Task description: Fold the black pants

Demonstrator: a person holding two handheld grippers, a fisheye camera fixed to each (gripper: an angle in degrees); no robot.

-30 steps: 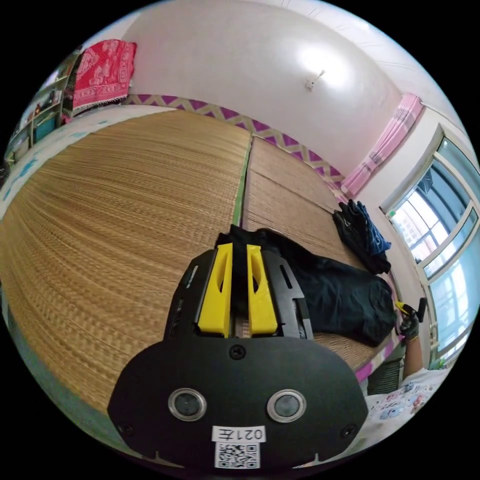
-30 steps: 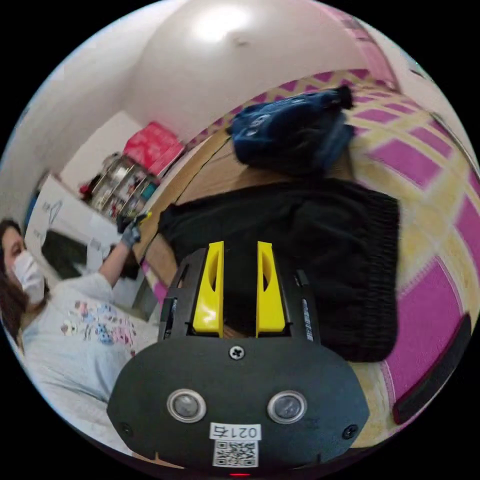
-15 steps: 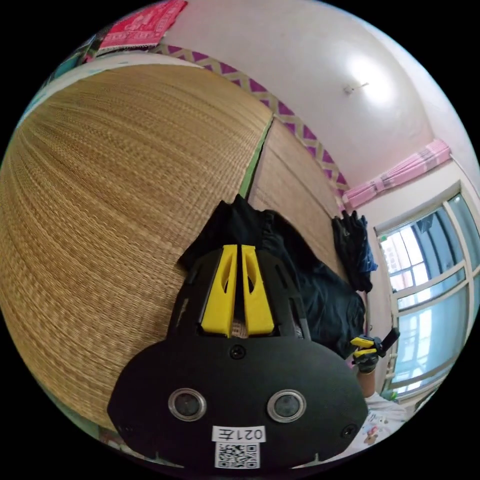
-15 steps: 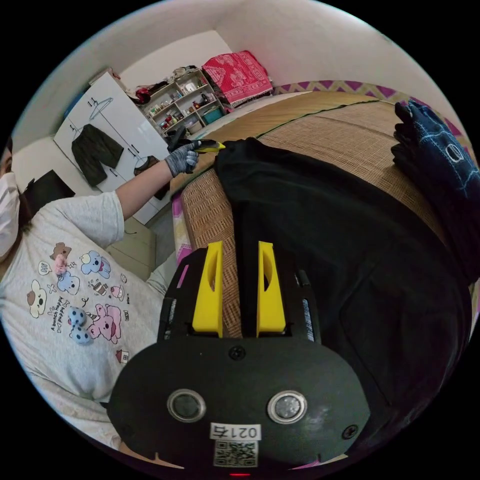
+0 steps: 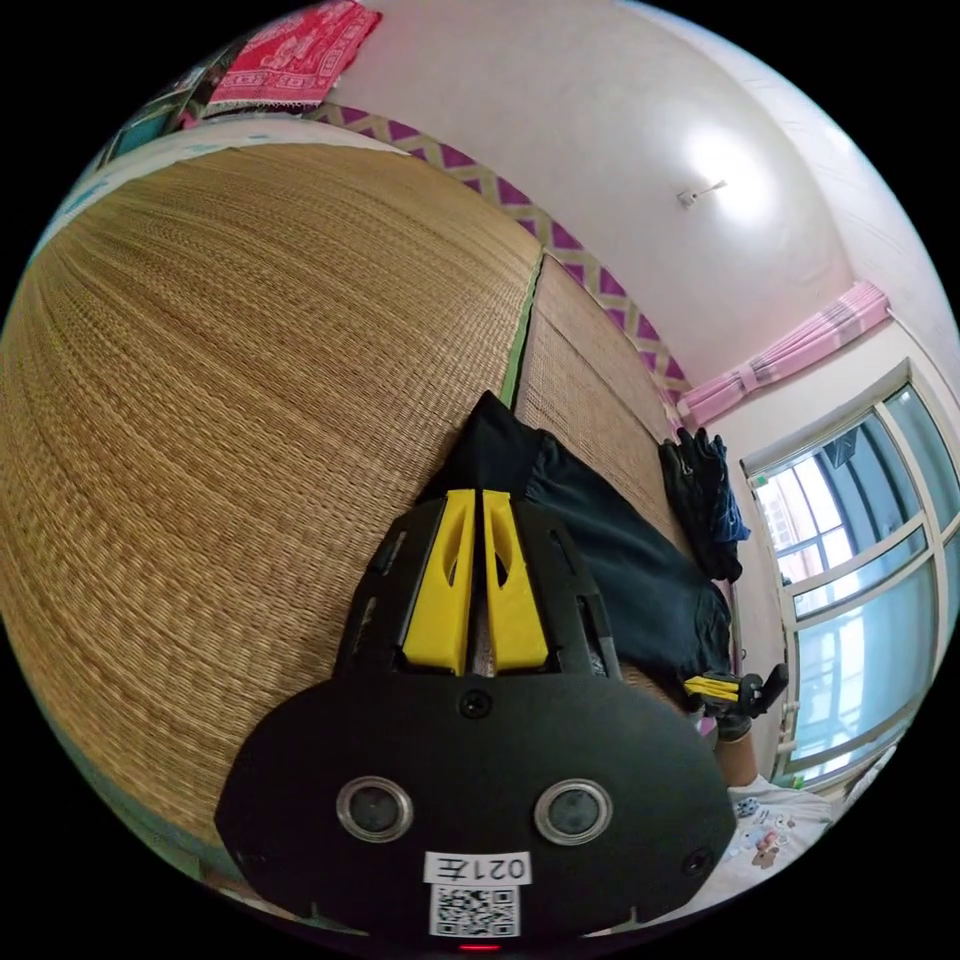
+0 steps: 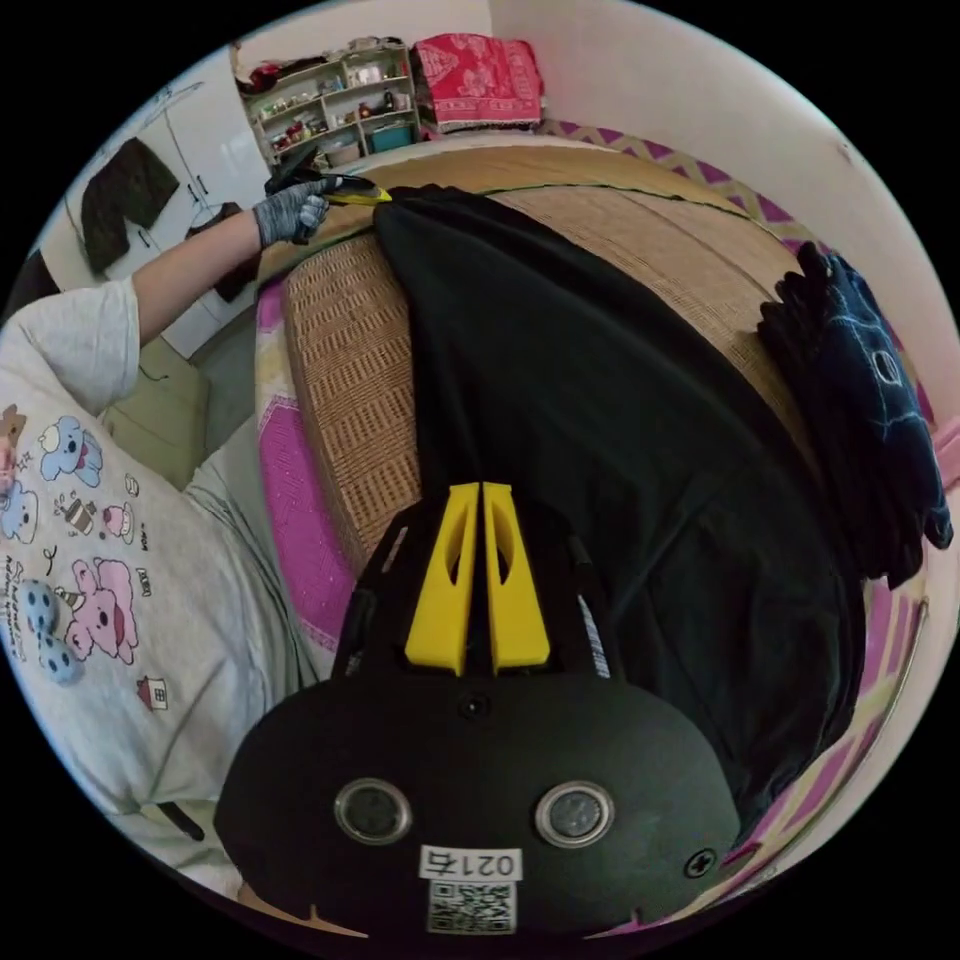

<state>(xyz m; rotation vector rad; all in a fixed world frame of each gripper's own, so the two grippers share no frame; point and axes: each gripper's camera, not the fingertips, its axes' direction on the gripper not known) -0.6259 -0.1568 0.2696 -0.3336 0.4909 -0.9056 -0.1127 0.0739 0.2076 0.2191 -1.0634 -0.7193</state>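
Note:
The black pants (image 5: pixel 610 560) lie stretched long across a woven straw mat (image 5: pixel 250 400). My left gripper (image 5: pixel 475 495) is shut on one end of them. In the right gripper view the pants (image 6: pixel 600 420) run from near the jaws to the far edge, where a gloved hand holds the left gripper (image 6: pixel 360 190) at the cloth. My right gripper (image 6: pixel 478 488) is shut on the near edge of the pants. It also shows small in the left gripper view as the right gripper (image 5: pixel 715 688), at the other end.
A pile of dark blue clothes (image 6: pixel 870 400) sits on the mat beside the pants, also seen as the pile (image 5: pixel 705 490). The person's printed shirt (image 6: pixel 70 560) is at the mat's edge. Shelves (image 6: pixel 340 100), a red cloth (image 6: pixel 480 65), a window (image 5: pixel 850 560).
The right gripper's jaws have come together on the pants' edge. The pants have been pulled out straighter and flatter between the two grippers. Both cameras have swung.

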